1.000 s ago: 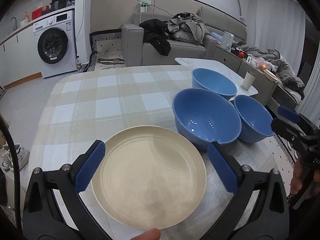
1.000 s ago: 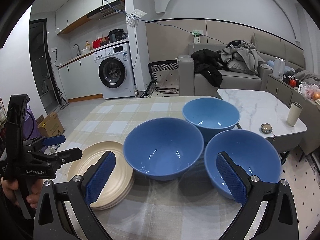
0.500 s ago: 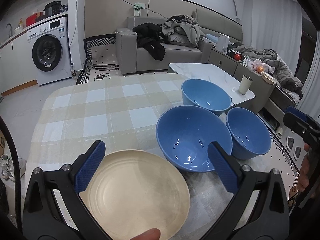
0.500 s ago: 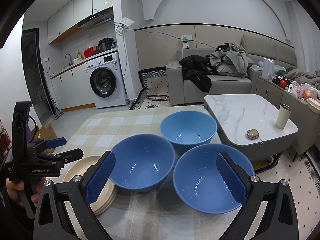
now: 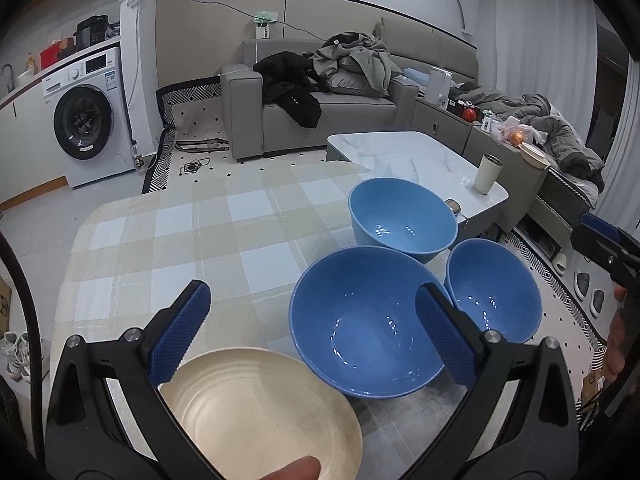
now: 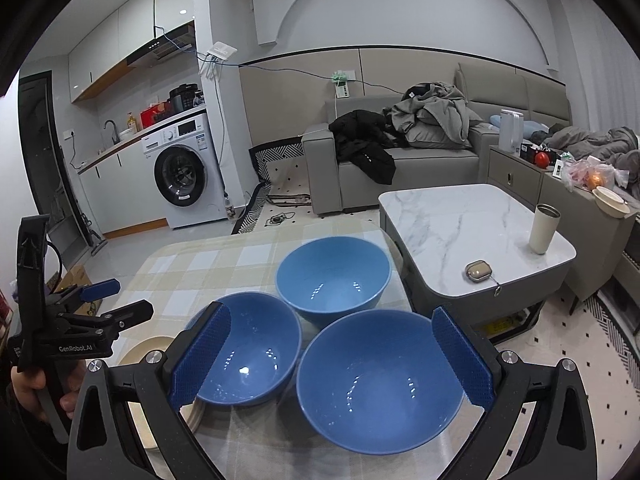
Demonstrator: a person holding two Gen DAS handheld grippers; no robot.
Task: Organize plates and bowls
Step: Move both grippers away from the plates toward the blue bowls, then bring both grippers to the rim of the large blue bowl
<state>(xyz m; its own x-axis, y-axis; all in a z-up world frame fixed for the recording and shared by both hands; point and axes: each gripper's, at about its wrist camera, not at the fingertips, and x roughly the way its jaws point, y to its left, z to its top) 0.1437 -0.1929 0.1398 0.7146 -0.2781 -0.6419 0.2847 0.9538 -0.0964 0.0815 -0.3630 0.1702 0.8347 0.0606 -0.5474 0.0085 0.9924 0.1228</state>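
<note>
The worktop [image 5: 168, 240] wears a beige-and-white checked cloth. Three blue bowls [image 5: 368, 328] sit clustered on it, each just beside the others. Cream plates [image 5: 256, 408] lie stacked just left of the nearest left-hand bowl. Beyond the bowls the cloth is bare.

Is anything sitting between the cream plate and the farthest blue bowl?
Yes, another blue bowl sits between the cream plate and the far bowl; the left wrist view shows it best.
</note>
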